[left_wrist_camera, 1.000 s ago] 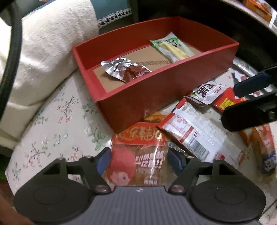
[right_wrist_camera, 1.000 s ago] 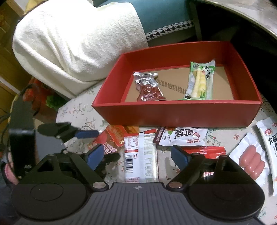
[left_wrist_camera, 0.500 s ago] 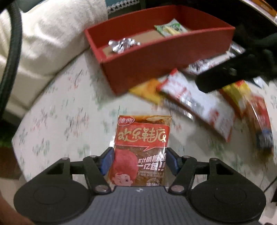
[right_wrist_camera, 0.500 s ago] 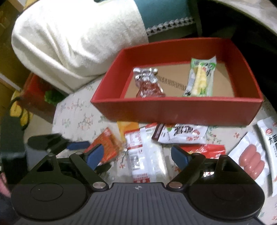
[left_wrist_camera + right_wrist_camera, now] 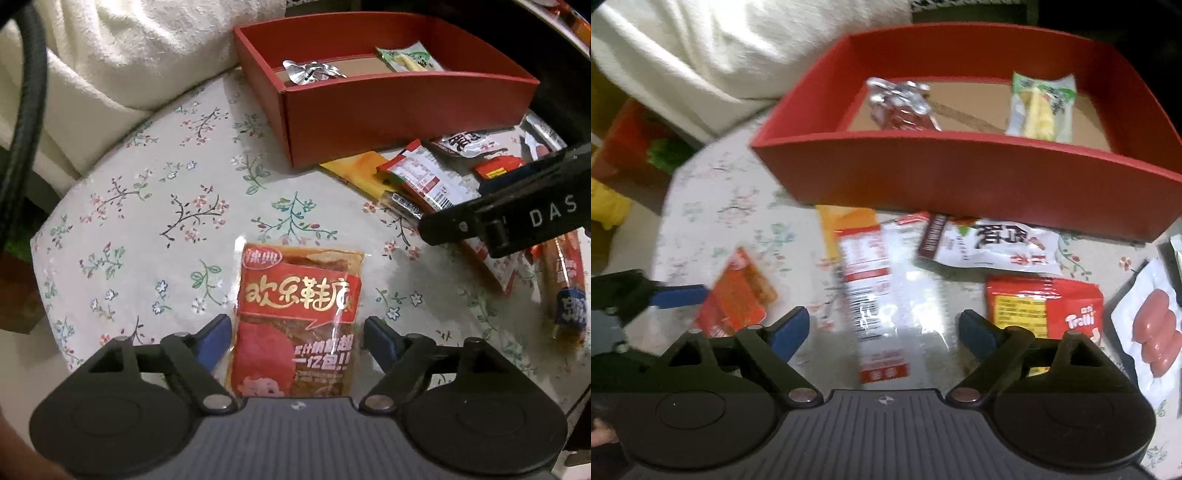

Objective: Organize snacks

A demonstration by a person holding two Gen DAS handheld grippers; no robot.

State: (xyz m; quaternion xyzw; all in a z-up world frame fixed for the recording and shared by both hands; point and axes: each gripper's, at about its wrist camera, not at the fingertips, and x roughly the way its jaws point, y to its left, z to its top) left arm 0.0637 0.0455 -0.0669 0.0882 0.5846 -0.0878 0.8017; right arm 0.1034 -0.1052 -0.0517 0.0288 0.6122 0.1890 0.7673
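An orange-red snack packet (image 5: 295, 317) lies flat on the flowered tablecloth between the open fingers of my left gripper (image 5: 297, 341); neither pad touches it. It also shows in the right wrist view (image 5: 737, 295), beside a blue fingertip of the left gripper. The red box (image 5: 399, 107) holds a silver-red packet (image 5: 899, 105) and a green-white packet (image 5: 1043, 109). My right gripper (image 5: 882, 334) is open and empty over a long red-and-white packet (image 5: 882, 295).
Loose snacks lie in front of the box: a white packet with black characters (image 5: 993, 245), a red Trolli pack (image 5: 1045, 306), a sausage pack (image 5: 1156, 332), an orange packet (image 5: 846, 225). A white blanket (image 5: 147, 48) lies behind. The table edge curves at left.
The left gripper has pulled the orange-red packet back from the box and the pile, then opened; the packet now lies loose between its fingers. The right gripper has moved closer to the pile.
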